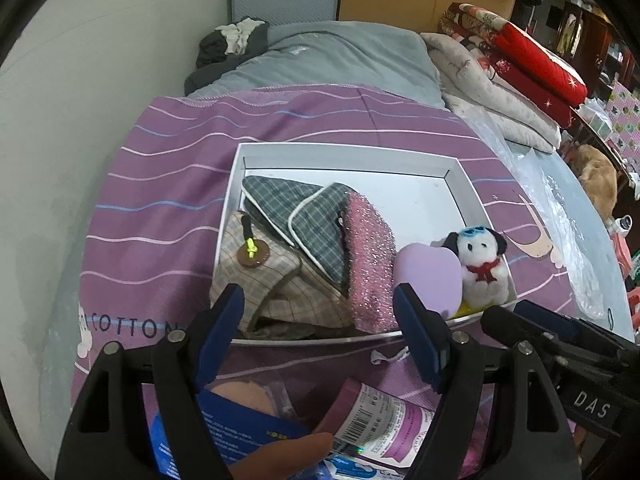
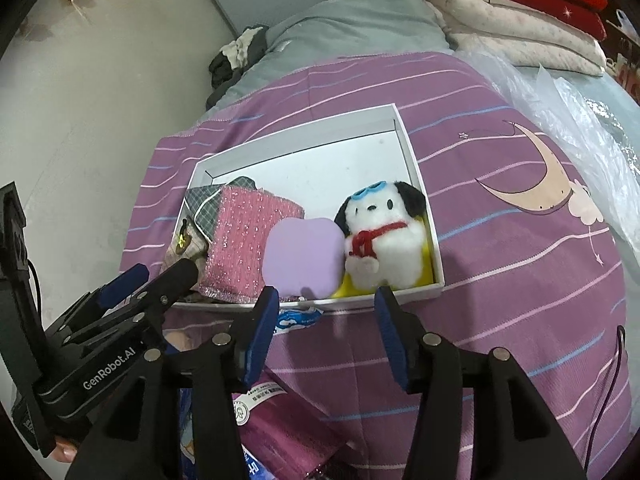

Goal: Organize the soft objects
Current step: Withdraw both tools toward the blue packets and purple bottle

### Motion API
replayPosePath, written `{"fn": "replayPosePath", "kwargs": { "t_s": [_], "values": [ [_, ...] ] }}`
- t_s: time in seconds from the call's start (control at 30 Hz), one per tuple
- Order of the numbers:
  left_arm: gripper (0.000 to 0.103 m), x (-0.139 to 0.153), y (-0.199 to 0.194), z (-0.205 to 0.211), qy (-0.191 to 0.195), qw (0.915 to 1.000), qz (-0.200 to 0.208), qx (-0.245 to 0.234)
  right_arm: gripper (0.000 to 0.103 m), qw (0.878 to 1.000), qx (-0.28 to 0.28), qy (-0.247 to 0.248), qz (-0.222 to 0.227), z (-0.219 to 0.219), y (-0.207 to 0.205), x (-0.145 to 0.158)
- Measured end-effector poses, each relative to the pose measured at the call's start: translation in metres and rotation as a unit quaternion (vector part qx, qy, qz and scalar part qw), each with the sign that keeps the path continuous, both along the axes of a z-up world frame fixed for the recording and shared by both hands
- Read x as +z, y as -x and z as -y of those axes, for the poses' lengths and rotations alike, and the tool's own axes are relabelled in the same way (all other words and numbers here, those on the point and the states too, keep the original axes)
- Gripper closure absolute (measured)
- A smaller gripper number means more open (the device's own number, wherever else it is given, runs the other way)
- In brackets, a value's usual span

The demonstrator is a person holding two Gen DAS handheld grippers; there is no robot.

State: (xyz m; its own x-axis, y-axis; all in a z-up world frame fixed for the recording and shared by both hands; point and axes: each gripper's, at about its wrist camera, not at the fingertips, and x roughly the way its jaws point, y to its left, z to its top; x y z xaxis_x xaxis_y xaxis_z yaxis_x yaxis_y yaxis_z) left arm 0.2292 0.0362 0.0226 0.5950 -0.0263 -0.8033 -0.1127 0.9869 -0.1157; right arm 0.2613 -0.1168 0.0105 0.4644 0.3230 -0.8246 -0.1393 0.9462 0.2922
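Nearest the lens, the right gripper point(image 2: 326, 312) hangs with jaws parted and nothing between them, just short of the white box point(image 2: 288, 150). The left gripper point(image 1: 318, 312) gapes wide and empty too. Packets point(image 1: 376, 424) lie below, probably light, crinkly and slippery; best pinched across a flat middle. Inside the box, the plush dog point(image 2: 380, 236) presses against the lilac sponge point(image 2: 304, 252), beside the pink scourer point(image 2: 244, 240) and checked cloths point(image 1: 296, 216). The near box wall stands in the way, and the front row is packed.

place: home bedroom | shown by: bed point(image 1: 168, 184) — stacked quilts point(image 1: 516, 76) — pillow point(image 2: 352, 20)
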Motion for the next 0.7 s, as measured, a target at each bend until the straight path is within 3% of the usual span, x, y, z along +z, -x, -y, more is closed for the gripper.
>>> {"fn": "replayPosePath", "kwargs": {
  "t_s": [0.23,0.47,0.7],
  "values": [
    [0.026,0.008,0.003,0.001,0.005,1.0000,-0.007,0.004,0.048,1.000,0.007,0.003,-0.008,0.000,0.004,0.003],
    [0.026,0.033,0.018,-0.006,0.047,0.9989,-0.002,0.003,0.048,1.000,0.011,-0.004,-0.005,0.002,0.015,0.016],
    [0.026,0.056,0.036,-0.009,0.037,0.9993,0.000,0.010,0.044,1.000,0.027,-0.005,0.015,-0.007,0.036,0.042]
  ]
}}
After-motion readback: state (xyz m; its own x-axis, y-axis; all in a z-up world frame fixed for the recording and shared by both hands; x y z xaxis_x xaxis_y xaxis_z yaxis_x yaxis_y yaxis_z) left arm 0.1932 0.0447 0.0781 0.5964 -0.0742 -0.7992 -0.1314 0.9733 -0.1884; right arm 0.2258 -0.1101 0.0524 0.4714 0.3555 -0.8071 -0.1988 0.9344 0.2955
